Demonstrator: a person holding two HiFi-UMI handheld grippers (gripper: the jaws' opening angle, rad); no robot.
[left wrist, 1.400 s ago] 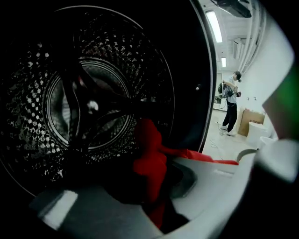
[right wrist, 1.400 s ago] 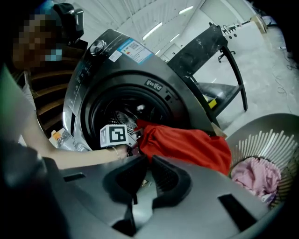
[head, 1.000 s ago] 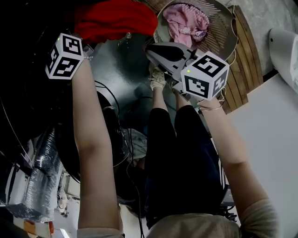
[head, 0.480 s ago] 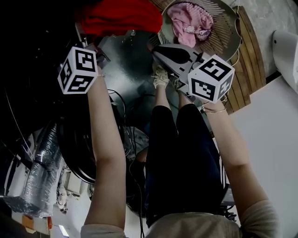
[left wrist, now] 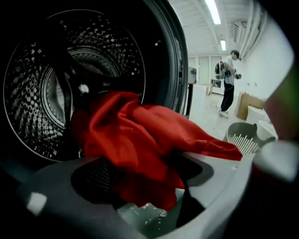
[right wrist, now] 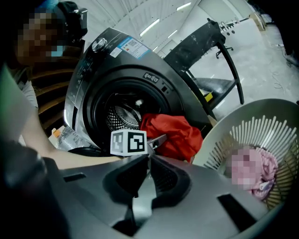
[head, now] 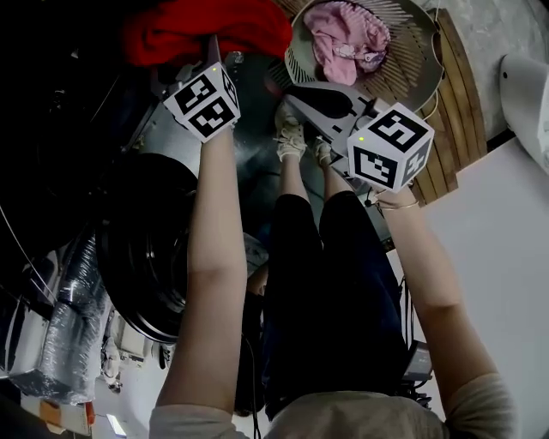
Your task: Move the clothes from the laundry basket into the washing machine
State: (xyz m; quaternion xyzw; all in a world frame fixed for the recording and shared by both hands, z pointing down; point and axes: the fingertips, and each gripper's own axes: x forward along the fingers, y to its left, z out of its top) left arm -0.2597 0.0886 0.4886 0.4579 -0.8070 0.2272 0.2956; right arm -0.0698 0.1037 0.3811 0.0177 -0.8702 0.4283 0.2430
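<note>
Left gripper [left wrist: 149, 210] at washing machine [right wrist: 117, 60] door opening, jaws just been opening, now spread wide, grip released. Red garment [left wrist: 140, 135] between them, draped across door rim, half inside drum [left wrist: 42, 93], loose end trailing out toward basket side. Right gripper [right wrist: 148, 158] clenched, nothing in it, hovering beside laundry basket [head: 412, 60]. Pink clothes [head: 343, 39] lying in basket.

Silvery ribbed hose [head: 73, 317] at the lower left, wooden slats [head: 450, 103] at the upper right, distant standing person [left wrist: 228, 79] in dark trousers, brown cardboard box [left wrist: 250, 105] nearby, ceiling strip light [left wrist: 214, 11] overhead
</note>
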